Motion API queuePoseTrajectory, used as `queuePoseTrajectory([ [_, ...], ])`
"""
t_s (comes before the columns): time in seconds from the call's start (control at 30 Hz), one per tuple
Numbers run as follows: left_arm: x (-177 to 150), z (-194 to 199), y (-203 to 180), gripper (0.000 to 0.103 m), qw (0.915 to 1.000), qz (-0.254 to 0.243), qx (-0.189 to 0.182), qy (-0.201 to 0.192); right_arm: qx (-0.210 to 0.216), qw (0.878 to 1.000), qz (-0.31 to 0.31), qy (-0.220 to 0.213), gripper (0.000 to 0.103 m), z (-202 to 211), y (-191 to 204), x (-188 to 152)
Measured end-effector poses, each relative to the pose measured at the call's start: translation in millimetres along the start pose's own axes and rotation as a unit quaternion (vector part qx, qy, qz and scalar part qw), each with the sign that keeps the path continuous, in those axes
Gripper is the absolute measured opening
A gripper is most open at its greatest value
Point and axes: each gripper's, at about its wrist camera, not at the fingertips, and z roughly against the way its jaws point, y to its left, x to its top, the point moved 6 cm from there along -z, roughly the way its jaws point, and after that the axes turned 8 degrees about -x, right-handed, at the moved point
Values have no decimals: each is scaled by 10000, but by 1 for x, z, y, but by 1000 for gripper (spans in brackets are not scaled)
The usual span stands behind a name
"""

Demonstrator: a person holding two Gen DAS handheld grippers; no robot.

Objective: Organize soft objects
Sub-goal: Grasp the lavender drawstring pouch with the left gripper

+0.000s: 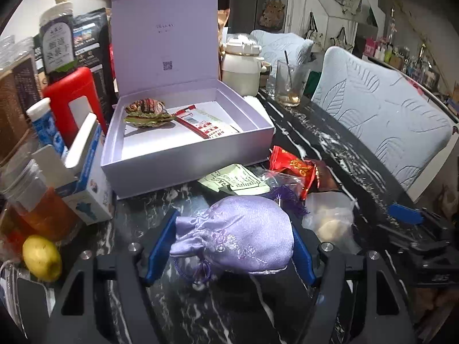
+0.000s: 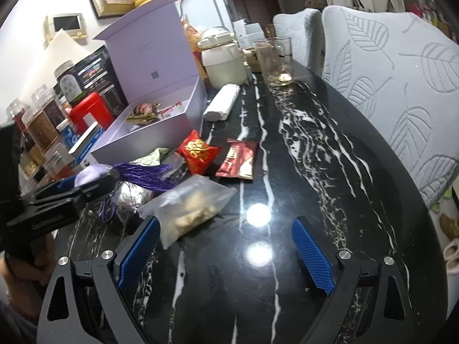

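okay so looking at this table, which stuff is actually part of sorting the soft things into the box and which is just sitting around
Part of the job:
- purple satin pouch, between the left gripper pads
- open lavender box
- red packet
- brown sachet
- clear bag of snacks
- right gripper, open over bare tabletop

Just lying about:
- lemon
- glass with a spoon
- cream jug
- spice jars
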Motion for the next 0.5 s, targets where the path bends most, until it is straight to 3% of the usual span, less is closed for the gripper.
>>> queuePoseTrajectory([
  [0.2, 1, 35, 4, 72, 9996, 102, -20, -267, 127, 9995, 297, 21, 94, -2, 18, 4],
  [0.5, -10, 76, 31, 72, 9965, 443, 404, -582, 465, 9980, 385, 161, 95, -7, 43, 1],
])
